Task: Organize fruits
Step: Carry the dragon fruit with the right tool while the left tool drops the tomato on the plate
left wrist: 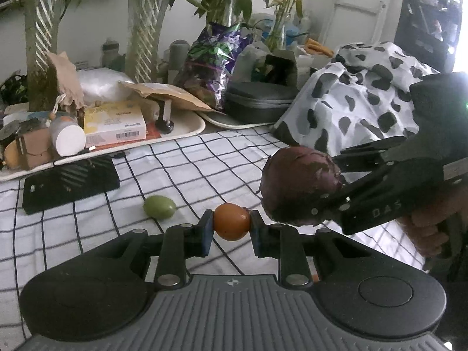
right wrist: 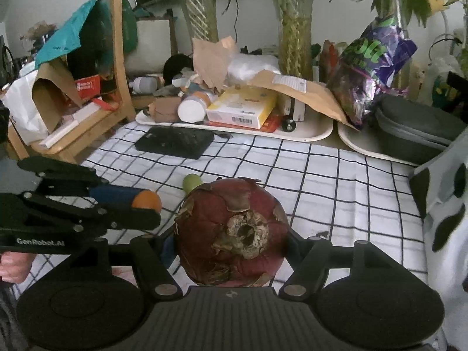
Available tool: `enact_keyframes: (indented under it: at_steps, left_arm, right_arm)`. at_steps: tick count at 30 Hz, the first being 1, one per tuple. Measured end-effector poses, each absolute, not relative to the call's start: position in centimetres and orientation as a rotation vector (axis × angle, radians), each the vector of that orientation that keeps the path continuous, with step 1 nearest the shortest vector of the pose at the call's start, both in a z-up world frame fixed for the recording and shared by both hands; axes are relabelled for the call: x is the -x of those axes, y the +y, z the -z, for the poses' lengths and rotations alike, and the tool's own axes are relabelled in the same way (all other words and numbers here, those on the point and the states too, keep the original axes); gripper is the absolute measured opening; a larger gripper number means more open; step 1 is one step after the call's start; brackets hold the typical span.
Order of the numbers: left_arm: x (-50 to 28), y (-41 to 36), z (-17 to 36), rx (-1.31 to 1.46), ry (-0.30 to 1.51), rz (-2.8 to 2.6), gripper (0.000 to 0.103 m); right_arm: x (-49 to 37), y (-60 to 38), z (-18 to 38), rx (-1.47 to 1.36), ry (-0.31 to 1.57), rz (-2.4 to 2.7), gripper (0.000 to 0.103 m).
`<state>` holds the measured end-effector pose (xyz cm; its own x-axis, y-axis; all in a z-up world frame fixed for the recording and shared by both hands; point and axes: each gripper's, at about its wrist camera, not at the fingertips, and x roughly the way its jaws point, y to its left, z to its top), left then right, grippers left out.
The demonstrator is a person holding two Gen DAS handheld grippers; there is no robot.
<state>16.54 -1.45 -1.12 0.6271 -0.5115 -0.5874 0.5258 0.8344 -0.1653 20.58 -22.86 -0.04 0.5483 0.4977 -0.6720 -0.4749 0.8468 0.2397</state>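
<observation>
My left gripper [left wrist: 231, 224] is shut on a small orange fruit [left wrist: 231, 221] and holds it above the checked cloth; the fruit also shows in the right wrist view [right wrist: 146, 200]. My right gripper [right wrist: 232, 234] is shut on a large dark red round fruit [right wrist: 232, 234] with a dried brown end facing the camera; it also shows in the left wrist view [left wrist: 299, 185], just right of the orange fruit. A small green fruit [left wrist: 159, 207] lies on the cloth left of both grippers, and shows partly behind the red fruit in the right wrist view [right wrist: 191, 182].
A black flat device [left wrist: 70, 183] lies on the white black-checked cloth [left wrist: 204, 161]. Behind it stand cream trays [left wrist: 187, 130] with boxes, bottles and paper bags, a purple foil bag [left wrist: 216, 55], a grey case [left wrist: 260, 102] and plants. A cow-print cloth [left wrist: 359, 99] covers the right side. A wooden chair [right wrist: 117, 58] stands at the left.
</observation>
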Motion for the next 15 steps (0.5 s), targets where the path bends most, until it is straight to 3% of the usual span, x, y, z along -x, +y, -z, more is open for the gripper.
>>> enact_keyframes:
  at_steps: [15]
  left_arm:
    - [-10.4, -4.3, 1.4, -0.093, 0.721, 0.738, 0.026]
  right_arm:
    - [-15.2, -25.1, -1.2, -0.065, 0.8, -0.525, 0.072]
